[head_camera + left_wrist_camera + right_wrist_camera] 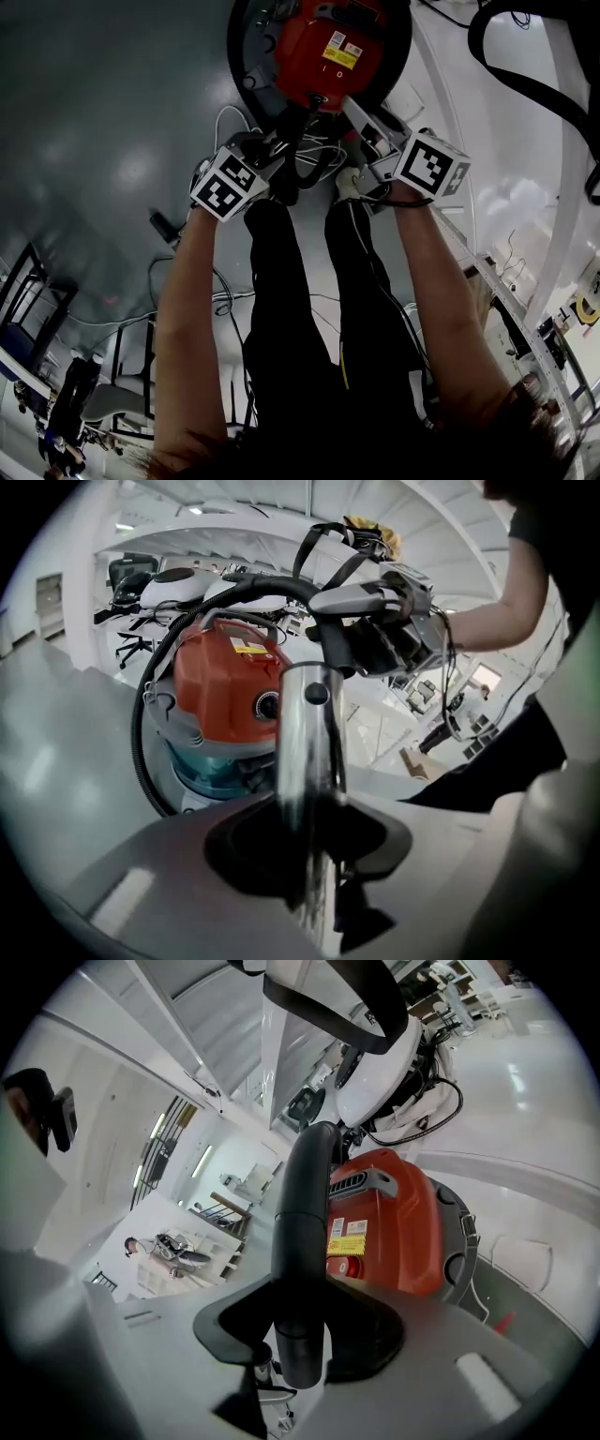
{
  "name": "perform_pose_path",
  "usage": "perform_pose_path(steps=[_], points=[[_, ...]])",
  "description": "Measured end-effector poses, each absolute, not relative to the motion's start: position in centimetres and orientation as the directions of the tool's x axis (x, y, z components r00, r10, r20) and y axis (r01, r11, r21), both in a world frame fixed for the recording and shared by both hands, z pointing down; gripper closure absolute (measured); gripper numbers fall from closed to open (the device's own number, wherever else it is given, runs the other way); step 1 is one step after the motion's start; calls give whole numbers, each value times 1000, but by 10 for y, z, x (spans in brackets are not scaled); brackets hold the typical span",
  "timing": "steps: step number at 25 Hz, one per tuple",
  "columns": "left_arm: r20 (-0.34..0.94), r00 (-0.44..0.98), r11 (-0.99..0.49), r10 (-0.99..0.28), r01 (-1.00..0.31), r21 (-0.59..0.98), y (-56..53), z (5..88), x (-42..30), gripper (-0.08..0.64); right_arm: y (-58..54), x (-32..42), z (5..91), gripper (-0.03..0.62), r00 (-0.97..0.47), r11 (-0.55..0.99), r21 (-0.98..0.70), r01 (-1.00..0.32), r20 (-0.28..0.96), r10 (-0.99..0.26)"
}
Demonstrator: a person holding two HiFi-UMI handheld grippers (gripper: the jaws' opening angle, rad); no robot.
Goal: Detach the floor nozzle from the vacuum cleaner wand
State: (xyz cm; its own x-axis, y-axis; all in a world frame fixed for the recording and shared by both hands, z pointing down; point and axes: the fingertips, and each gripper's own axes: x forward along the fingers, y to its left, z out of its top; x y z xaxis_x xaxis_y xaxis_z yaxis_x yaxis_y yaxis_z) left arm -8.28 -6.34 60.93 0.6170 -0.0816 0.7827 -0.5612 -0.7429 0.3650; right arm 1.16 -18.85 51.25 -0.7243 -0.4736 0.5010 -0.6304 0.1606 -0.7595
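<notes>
The left gripper [312, 850] is closed on the wand [309, 742]. The chromed tube is clamped in the notch between the jaws and stands up out of them. The right gripper [302, 1335] is closed in the same way on the black tube [302, 1232], the curved end piece of the hose, whose lower end is seen just past the jaws.

In the left gripper view the wand's top is seen close under that black tube, beside the right gripper. Whether the two are joined there cannot be told. Beyond the grippers the red vacuum [328, 47] is seen on the grey floor [103, 112], with its hose [150, 714] looped round its side. In the head view both grippers are held near each other in front of the vacuum, above the person's legs [309, 309].

The nozzle is shown in no view, and the wand's lower end is hidden beneath the left jaws. Whether the nozzle is on or off therefore cannot be told. A firm hold is had on the wand and the hose end, but none on the nozzle. The detaching itself is judged as not shown done, with the wand's foot yet to be reached and the nozzle pulled free.
</notes>
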Motion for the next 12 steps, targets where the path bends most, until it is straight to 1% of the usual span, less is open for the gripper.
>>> perform_pose_path(steps=[12], points=[[808, 587, -738, -54, -568, 364, -75, 635, -57, 423, -185, 15, 544, 445, -708, 148, -725, -673, 572, -415]])
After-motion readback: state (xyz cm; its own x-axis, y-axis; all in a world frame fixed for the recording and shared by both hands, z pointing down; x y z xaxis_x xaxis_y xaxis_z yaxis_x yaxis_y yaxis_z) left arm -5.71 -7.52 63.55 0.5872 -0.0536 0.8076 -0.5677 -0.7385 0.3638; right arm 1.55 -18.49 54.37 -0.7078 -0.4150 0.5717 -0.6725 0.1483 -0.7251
